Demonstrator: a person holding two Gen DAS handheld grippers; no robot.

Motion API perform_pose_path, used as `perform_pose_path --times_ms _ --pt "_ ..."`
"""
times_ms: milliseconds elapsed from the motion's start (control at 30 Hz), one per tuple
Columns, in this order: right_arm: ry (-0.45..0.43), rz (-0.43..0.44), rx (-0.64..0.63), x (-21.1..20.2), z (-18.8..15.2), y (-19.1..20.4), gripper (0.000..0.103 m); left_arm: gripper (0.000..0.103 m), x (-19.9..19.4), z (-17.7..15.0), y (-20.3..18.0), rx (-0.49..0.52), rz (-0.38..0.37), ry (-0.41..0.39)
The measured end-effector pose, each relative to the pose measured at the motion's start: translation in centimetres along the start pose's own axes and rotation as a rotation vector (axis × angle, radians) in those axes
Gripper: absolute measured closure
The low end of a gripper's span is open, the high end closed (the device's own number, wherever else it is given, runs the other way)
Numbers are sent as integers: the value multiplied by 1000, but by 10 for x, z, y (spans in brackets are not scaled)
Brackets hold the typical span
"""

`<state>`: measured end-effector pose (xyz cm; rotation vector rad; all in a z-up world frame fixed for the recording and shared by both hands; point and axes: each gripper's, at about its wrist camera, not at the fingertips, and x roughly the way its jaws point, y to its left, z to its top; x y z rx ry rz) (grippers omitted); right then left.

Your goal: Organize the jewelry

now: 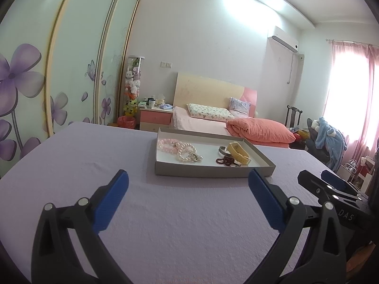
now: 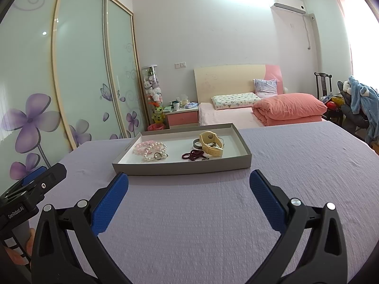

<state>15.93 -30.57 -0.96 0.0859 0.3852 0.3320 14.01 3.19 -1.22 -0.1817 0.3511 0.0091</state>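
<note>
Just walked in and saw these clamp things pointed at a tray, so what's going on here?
A person holds two grippers over a lavender cloth, sorting jewelry. Both the left gripper and the right gripper are open and hold nothing. Ahead sits a shallow grey tray with pearl and pink bead bracelets, a dark red bead strand, a silver bangle and a cream watch. Nothing is being touched.

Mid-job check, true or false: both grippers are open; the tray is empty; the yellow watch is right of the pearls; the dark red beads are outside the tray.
1. Left gripper and right gripper are open: true.
2. The tray is empty: false, it holds jewelry.
3. The yellow watch lies right of the pearl bracelets: true.
4. The dark red beads lie outside the tray: false, they are inside it.
</note>
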Motion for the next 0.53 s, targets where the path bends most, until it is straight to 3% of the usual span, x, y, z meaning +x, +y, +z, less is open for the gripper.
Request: perform_pose_path --times_ms 533 --pt "0 0 1 0 0 0 2 4 4 1 0 -4 -29 12"
